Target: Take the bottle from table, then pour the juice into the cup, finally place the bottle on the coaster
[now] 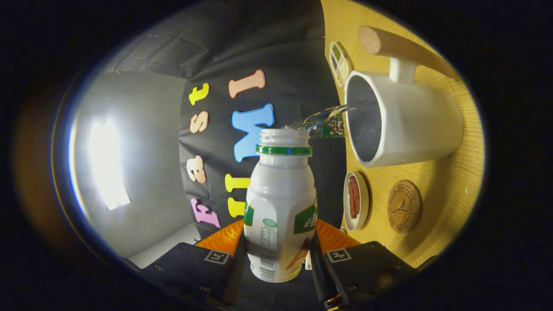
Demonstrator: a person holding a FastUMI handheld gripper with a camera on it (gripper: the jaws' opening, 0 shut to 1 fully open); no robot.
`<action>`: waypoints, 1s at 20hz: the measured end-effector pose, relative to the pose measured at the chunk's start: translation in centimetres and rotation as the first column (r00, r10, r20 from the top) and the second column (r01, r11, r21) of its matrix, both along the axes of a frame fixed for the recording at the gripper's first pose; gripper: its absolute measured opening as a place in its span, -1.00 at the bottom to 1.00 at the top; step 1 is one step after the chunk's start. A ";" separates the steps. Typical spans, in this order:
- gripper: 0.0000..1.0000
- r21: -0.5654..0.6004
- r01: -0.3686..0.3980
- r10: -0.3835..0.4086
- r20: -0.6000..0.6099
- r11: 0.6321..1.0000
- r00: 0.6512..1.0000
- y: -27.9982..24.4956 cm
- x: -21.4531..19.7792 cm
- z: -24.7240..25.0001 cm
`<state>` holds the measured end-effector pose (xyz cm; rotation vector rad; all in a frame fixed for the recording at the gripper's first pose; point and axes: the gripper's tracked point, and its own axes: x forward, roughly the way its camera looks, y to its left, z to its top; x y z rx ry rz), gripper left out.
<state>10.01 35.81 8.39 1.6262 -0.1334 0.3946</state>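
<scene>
While your gripper (pixel 278 255) has both fingers clamped on the lower body of the bottle (pixel 281 203), which sits squarely between the jaws with its open neck pointing ahead, the pouring step is in hand: a clear stream (pixel 322 117) arcs from the mouth into the white cup (pixel 406 123) just beyond. Next, judge the pour complete, level the bottle (slowly, to avoid drips on the table (pixel 440 190)), then carry it to the cork coaster (pixel 404 206) lying past the small dish (pixel 355 201).
</scene>
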 end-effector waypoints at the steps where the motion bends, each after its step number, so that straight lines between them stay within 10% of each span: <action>1: 0.33 0.003 0.000 0.000 0.000 1.000 1.000 0.0 0.0 -0.1; 20: 0.32 0.036 -0.006 0.006 0.006 0.999 1.000 0.4 -0.1 0.4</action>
